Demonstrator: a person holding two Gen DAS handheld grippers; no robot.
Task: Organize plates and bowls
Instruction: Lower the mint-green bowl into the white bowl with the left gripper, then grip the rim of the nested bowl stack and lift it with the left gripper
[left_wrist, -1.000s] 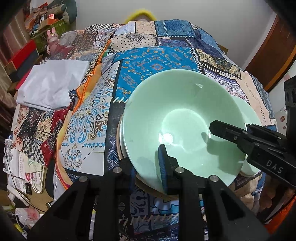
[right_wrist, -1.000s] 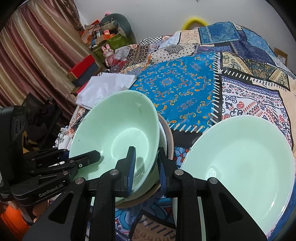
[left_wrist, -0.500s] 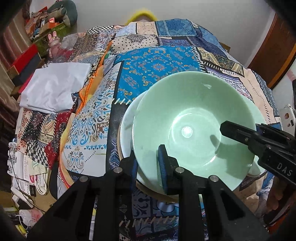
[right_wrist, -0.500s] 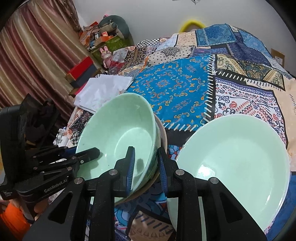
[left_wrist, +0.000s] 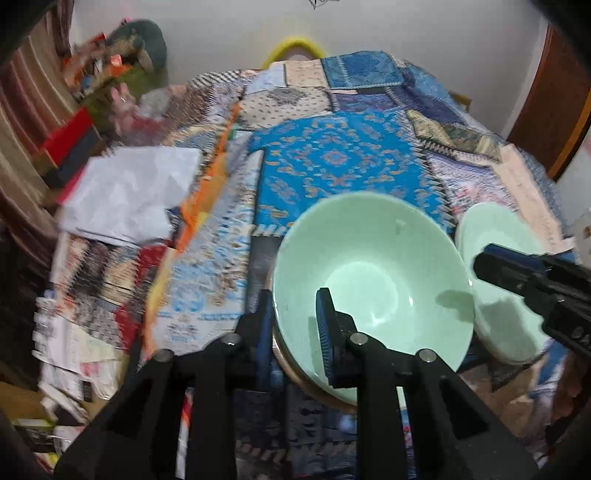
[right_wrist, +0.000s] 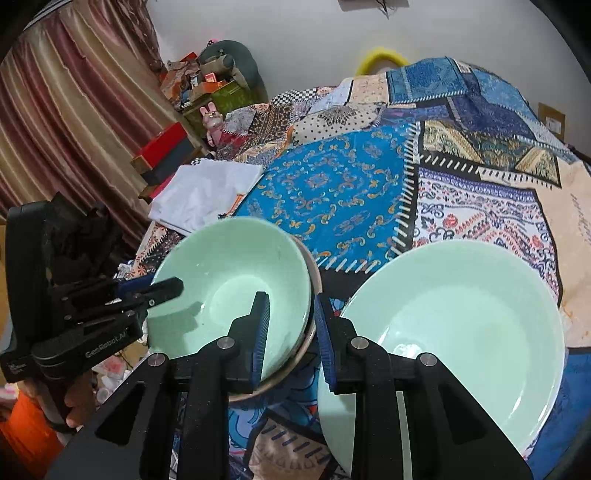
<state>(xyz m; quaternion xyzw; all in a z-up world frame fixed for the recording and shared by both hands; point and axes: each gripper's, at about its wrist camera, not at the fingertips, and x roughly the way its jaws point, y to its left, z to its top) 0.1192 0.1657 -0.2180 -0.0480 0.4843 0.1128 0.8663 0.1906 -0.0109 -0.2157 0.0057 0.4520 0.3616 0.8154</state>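
Change: since a second ago your green bowl (left_wrist: 373, 273) sits level on the stack.
Left gripper (left_wrist: 295, 325): straddles its rim, slightly parted.
Right gripper (right_wrist: 290, 326): same, opposite rim.
Beside: second green bowl (right_wrist: 461, 325), apart.

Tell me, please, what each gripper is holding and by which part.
Both straddle the rim of the green bowl: the left gripper at its near edge, the right gripper at its right edge.

L tool (left_wrist: 295, 317) straddles bowl (left_wrist: 373, 273) rim, prob. loose.
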